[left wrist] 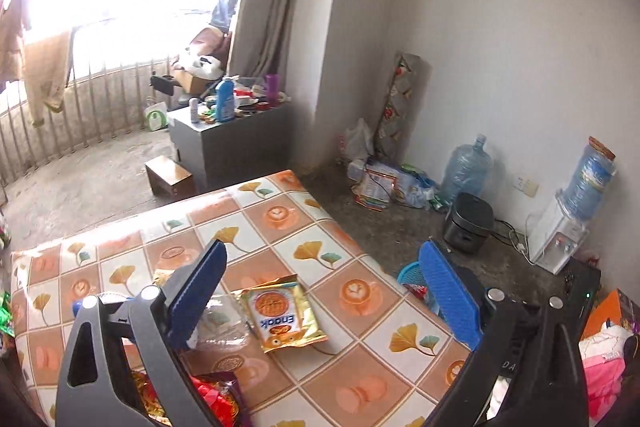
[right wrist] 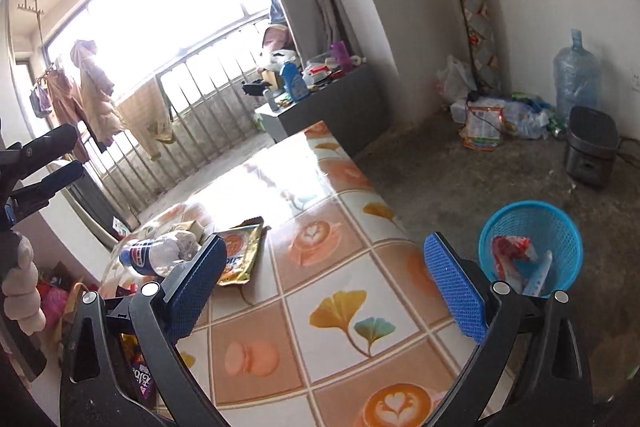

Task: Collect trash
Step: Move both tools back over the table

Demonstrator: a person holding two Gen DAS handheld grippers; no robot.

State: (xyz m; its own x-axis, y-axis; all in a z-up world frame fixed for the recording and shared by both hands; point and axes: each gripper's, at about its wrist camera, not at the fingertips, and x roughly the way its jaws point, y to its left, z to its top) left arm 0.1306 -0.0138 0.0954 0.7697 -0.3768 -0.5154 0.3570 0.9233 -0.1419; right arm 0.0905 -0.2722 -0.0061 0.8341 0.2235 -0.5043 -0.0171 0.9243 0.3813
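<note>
A gold snack packet (left wrist: 284,311) lies on the tiled-pattern tablecloth (left wrist: 280,227), with a crushed clear plastic bottle (left wrist: 224,329) beside it on its left. My left gripper (left wrist: 324,293) hovers over them, open, with nothing between its blue pads (left wrist: 200,291). A red wrapper (left wrist: 216,399) shows under it at the bottom edge. My right gripper (right wrist: 326,287) is open and empty above the table's near right part. The packet (right wrist: 240,251) and bottle (right wrist: 156,253) lie to its left. A blue mesh basket (right wrist: 532,247) stands on the floor right of the table, holding a red-and-white wrapper (right wrist: 510,253).
On the floor by the far wall are a dark rice cooker (right wrist: 592,151), a water jug (right wrist: 576,75), a heap of packaging (right wrist: 496,119) and a water dispenser (left wrist: 560,239). A grey cabinet (left wrist: 240,143) crowded with bottles stands beyond the table. A gloved hand (right wrist: 20,287) shows at the left edge.
</note>
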